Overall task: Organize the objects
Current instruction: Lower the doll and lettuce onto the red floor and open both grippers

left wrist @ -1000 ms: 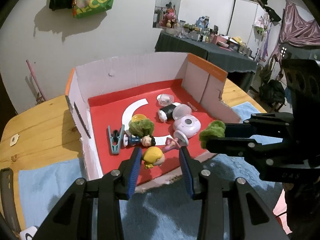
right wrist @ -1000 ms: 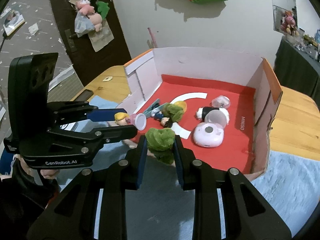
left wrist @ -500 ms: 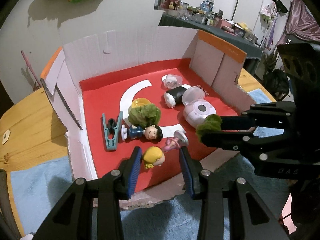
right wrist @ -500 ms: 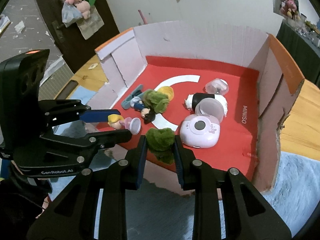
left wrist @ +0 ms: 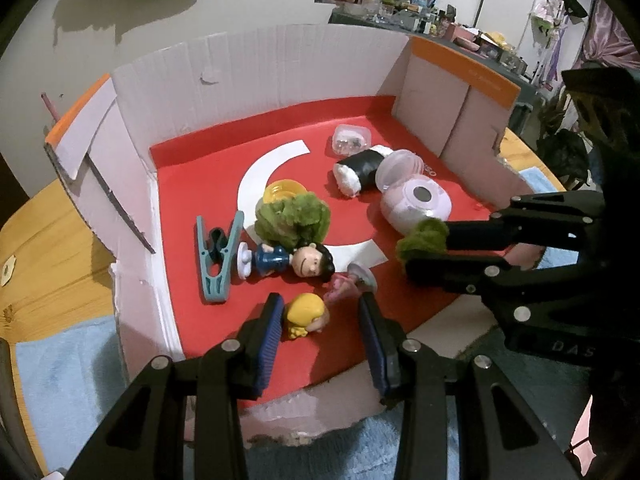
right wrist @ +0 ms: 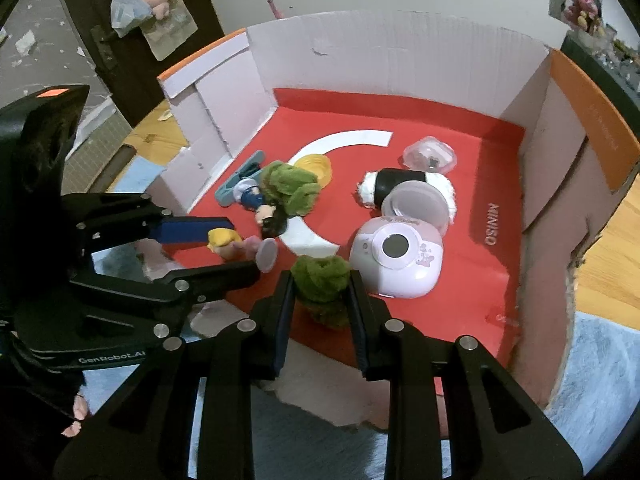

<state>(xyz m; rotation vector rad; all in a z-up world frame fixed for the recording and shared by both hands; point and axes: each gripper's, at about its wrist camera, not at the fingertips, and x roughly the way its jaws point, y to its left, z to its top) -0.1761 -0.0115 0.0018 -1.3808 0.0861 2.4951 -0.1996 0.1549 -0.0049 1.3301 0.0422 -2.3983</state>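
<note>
A white cardboard box (left wrist: 260, 72) with a red floor lies open in front of me. My left gripper (left wrist: 320, 314) hangs just over its near edge, shut on a small yellow-haired figurine (left wrist: 306, 312) in pink, which lies crosswise between the blue pads. From the right comes my right gripper (left wrist: 420, 248), shut on a green fuzzy piece (left wrist: 422, 236). The right wrist view shows that green piece (right wrist: 320, 288) squeezed between the right gripper's (right wrist: 320, 284) fingers, beside a pink round device (right wrist: 394, 256). The left gripper (right wrist: 244, 246) and its figurine (right wrist: 224, 242) show at left.
On the red floor lie a teal clothes peg (left wrist: 218, 260), a dark-haired figurine in blue (left wrist: 288, 262), a second green fuzzy piece (left wrist: 294, 220), a yellow cup (left wrist: 284, 190), a black-and-white plush roll (left wrist: 360, 170) and a clear capsule (left wrist: 352, 140). Blue cloth (left wrist: 56, 376) covers the wooden table.
Both grippers have sunk and moved forward over the box's near edge, tilting further down. Each has kept hold of its thing. The objects in the box have not moved.
</note>
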